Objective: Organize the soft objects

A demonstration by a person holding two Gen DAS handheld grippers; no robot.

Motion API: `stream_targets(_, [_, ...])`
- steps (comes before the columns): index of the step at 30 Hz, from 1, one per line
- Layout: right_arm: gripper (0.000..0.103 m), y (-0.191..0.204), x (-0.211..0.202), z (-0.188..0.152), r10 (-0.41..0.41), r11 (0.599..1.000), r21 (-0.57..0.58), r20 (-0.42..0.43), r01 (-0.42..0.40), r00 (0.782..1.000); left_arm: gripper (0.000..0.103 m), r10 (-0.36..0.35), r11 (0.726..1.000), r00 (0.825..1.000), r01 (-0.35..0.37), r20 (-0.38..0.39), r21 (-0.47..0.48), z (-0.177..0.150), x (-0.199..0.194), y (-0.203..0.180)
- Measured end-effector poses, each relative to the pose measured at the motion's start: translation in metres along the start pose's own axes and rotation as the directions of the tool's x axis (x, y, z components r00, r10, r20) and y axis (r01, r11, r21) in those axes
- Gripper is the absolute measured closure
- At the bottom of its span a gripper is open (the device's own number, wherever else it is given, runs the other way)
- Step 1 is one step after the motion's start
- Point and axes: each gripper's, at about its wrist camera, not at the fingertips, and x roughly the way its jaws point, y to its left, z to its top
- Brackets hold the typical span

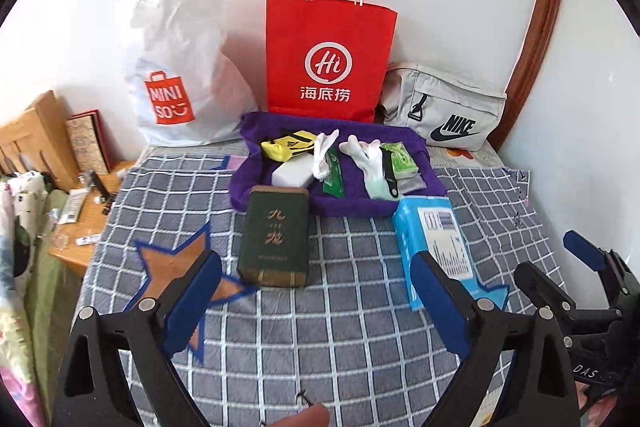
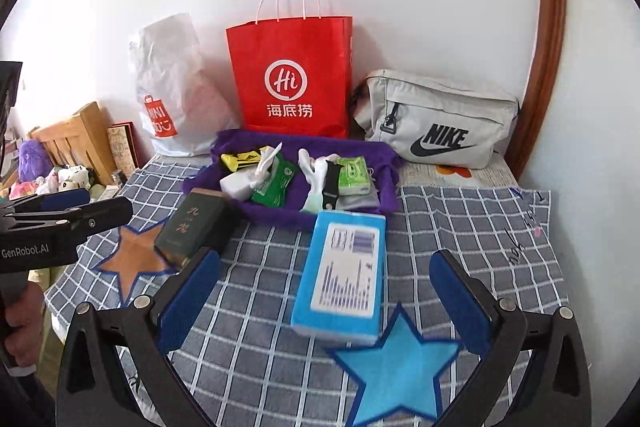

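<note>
Purple cloth lines the tray (image 1: 280, 195) at the far side of your checked cloth (image 1: 340, 327), and most of the soft things lie in it: a yellow sock (image 1: 280, 147), a white block (image 1: 292, 174), a green packet (image 1: 334, 177), white gloves (image 1: 366, 153), a black strap (image 1: 390, 175) and a green tissue pack (image 1: 402, 161).

Two things lie on the checked cloth just in front of the tray: the dark green box (image 1: 276, 239) beside the brown star (image 1: 176, 267), and the blue tissue pack (image 2: 344, 271), its near end just touching the blue star (image 2: 400, 371).

Your left tool (image 1: 316, 303) stands wide with nothing between its pads, above the cloth, the green box ahead of it. Your right tool (image 2: 324, 299) is just as wide and holds nothing; the blue tissue pack shows between its fingers without touching either pad.

Behind the tray, against the wall, stand a white bag (image 1: 180, 75), a red bag (image 1: 330, 55) and a grey pouch (image 1: 444, 107).
</note>
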Motion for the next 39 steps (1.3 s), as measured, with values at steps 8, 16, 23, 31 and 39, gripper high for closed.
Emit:
stream_targets(8, [0.0, -0.001, -0.05, -0.04, 0.004, 1.0, 0.024, -0.003, -0.004, 1.0, 0.006, 0.025, 1.0, 0.996, -0.025, 0.081, 0.003, -0.036, -0.058, -0.014])
stream_targets(16, [0.0, -0.004, -0.083, -0.06, -0.007, 0.999, 0.038, 0.02, 0.006, 1.0, 0.006, 0.043, 0.999, 0.991, -0.043, 0.13, -0.002, -0.061, -0.096, -0.025])
stream_targets(23, [0.0, -0.004, -0.098, -0.064, -0.009, 0.999, 0.041, 0.041, 0.008, 0.999, 0.006, 0.055, 0.998, 0.989, -0.055, 0.139, -0.003, -0.066, -0.102, -0.027])
stream_targets(31, [0.0, -0.004, -0.101, -0.066, -0.005, 0.998, 0.055, 0.042, 0.002, 0.999, 0.006, 0.041, 0.999, 0.989, -0.043, 0.145, 0.011, -0.071, -0.105, -0.032])
stream_targets(39, [0.0, -0.005, -0.103, -0.066, -0.005, 0.998, 0.056, 0.043, 0.002, 0.999, 0.006, 0.043, 0.999, 0.99, -0.043, 0.136, -0.006, -0.073, -0.105, -0.03])
